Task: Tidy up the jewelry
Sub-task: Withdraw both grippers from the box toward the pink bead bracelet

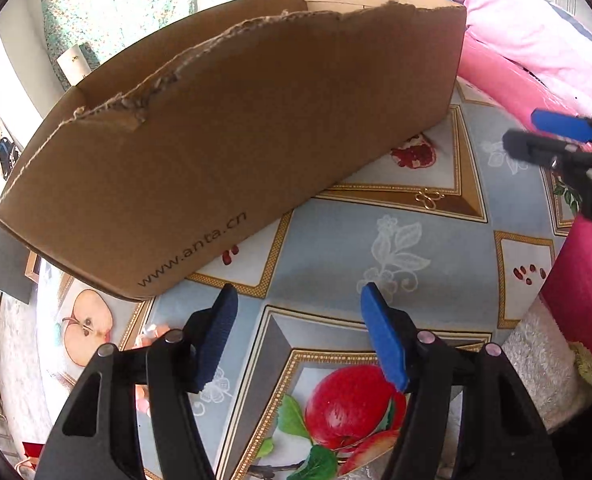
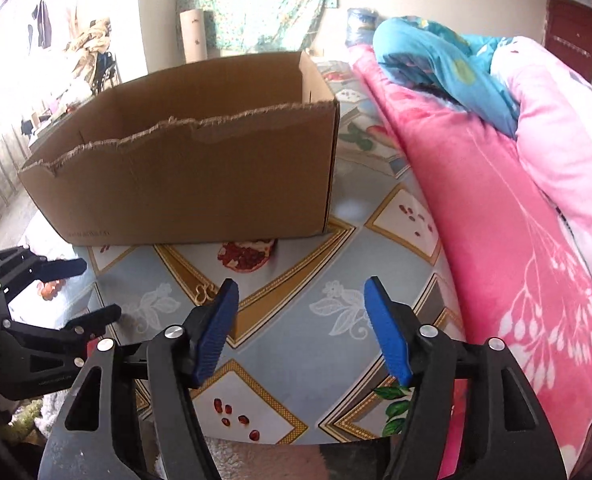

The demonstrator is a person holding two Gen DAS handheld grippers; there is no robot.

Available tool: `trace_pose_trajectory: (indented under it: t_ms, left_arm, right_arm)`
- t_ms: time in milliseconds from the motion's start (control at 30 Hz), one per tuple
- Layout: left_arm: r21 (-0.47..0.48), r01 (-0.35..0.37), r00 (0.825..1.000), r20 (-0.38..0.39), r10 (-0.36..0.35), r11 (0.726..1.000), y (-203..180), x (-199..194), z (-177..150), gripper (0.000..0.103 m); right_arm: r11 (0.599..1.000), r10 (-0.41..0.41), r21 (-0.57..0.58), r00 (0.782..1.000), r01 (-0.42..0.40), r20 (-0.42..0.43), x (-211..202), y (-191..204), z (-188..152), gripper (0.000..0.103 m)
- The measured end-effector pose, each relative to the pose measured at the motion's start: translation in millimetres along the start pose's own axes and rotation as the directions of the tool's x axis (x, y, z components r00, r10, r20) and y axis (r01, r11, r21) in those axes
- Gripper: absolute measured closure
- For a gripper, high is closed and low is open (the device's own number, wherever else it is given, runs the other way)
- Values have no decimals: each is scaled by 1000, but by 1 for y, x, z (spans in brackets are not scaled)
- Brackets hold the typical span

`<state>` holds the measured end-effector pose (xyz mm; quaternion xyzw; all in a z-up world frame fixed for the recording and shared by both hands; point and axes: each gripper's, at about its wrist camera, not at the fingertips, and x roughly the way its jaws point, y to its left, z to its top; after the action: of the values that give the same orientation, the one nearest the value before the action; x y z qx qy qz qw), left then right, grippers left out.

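Earring, small gold loop, lay flat on worktop near cardboard box. Left tool and right tool gaped wide, empty. Likely light, slippery; pinch across loop.

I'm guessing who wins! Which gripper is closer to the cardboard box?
Left. The left gripper sits just before the cardboard box; the right gripper is farther back.
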<state>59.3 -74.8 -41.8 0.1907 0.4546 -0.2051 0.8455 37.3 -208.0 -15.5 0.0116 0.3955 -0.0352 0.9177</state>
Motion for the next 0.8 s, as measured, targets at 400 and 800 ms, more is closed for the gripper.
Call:
trace_pose_trajectory:
  t_ms: [400, 800]
  left_arm:
    - [-46, 8, 1000, 18, -7, 999, 8, 2, -5, 29]
    - [-177, -2, 984, 177, 34, 984, 53, -40, -32, 28]
  right_arm:
    - [999, -25, 33, 979, 19, 201, -27, 9, 8, 12]
    - [994, 88, 61, 994, -92, 67, -2, 23, 3, 12]
